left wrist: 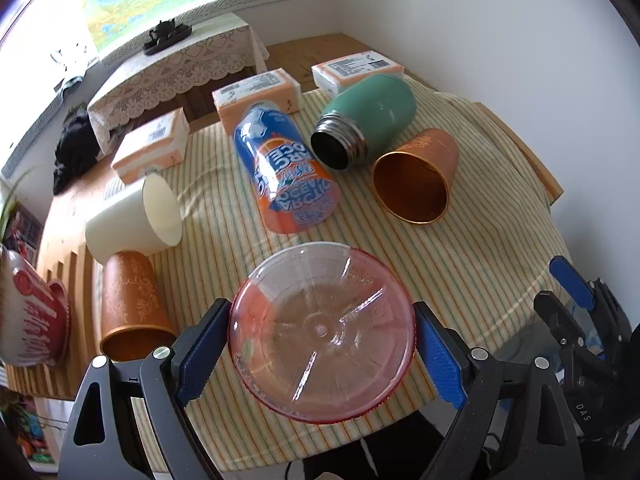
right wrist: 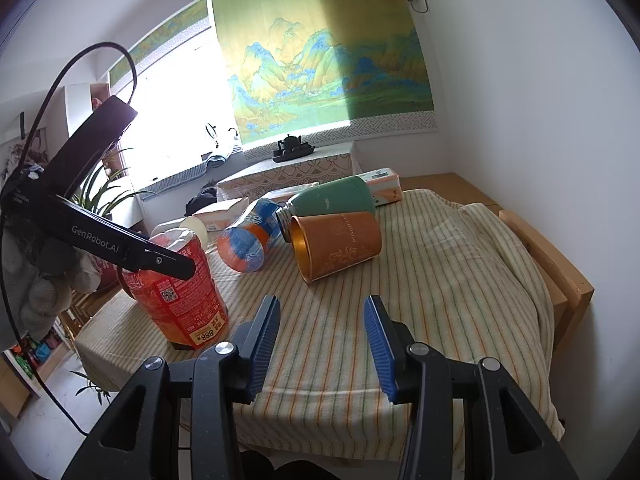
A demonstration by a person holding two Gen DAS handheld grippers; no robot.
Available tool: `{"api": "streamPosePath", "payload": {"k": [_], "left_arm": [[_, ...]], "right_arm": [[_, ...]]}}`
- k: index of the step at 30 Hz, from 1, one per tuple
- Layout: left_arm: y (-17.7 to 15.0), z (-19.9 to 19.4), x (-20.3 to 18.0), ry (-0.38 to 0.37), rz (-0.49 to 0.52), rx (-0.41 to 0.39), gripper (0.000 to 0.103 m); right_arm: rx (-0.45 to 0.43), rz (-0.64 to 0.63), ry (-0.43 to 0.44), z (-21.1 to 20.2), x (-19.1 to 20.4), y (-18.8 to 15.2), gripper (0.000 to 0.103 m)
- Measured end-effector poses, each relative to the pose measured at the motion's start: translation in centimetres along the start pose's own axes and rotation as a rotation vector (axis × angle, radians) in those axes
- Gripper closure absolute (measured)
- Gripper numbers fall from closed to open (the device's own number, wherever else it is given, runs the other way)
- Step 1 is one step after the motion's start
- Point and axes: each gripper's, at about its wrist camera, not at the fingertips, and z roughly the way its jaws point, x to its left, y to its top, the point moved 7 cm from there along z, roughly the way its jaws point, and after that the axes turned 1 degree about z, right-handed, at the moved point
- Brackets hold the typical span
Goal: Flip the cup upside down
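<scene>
My left gripper [left wrist: 322, 336] is shut on a clear red-printed plastic cup [left wrist: 322, 334]; its base faces the camera, between the blue pads. In the right wrist view the same cup [right wrist: 180, 292] stands mouth-down on the striped cloth [right wrist: 420, 280], with the left gripper's finger across its top. My right gripper [right wrist: 322, 336] is open and empty above the cloth near the table's front edge; it shows at the right of the left wrist view [left wrist: 576, 300].
Lying on their sides on the cloth: a blue-orange plastic cup [left wrist: 286, 172], a green flask [left wrist: 364, 116], a copper cup [left wrist: 416, 184], a second copper cup [left wrist: 132, 304], a white cup [left wrist: 136, 216]. Tissue packs [left wrist: 256, 96] line the back. A red-white mug [left wrist: 32, 312] sits left.
</scene>
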Motion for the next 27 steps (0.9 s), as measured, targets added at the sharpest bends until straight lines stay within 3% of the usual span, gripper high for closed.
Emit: {"api": "streamPosePath", "payload": {"k": [9, 15, 20, 24, 27], "left_arm": [[0.6, -1.8, 1.3, -0.058, -0.059, -0.081, 0.006], [1.6, -5.2, 2.3, -0.047, -0.09, -0.226, 0.006], [-0.7, -8.2, 2.9, 0.003, -0.076, -0.351, 0.006], [-4.4, -9.3, 4.1, 0.064, -0.095, -0.424, 0.006], [-6.8, -9.7, 5.3, 0.101, -0.138, -0.47, 0.006]], "right_arm": [[-0.003, -0.023, 0.006, -0.4, 1.4, 0.4, 0.056], [-0.019, -0.043, -0.03, -1.5, 2.0, 1.1, 0.047], [-0.032, -0.074, -0.081, -2.5, 3.0, 1.2, 0.044], [-0.049, -0.07, -0.103, -3.0, 4.1, 1.1, 0.03], [-0.061, -0.078, -0.11, -3.4, 5.4, 1.2, 0.03]]}}
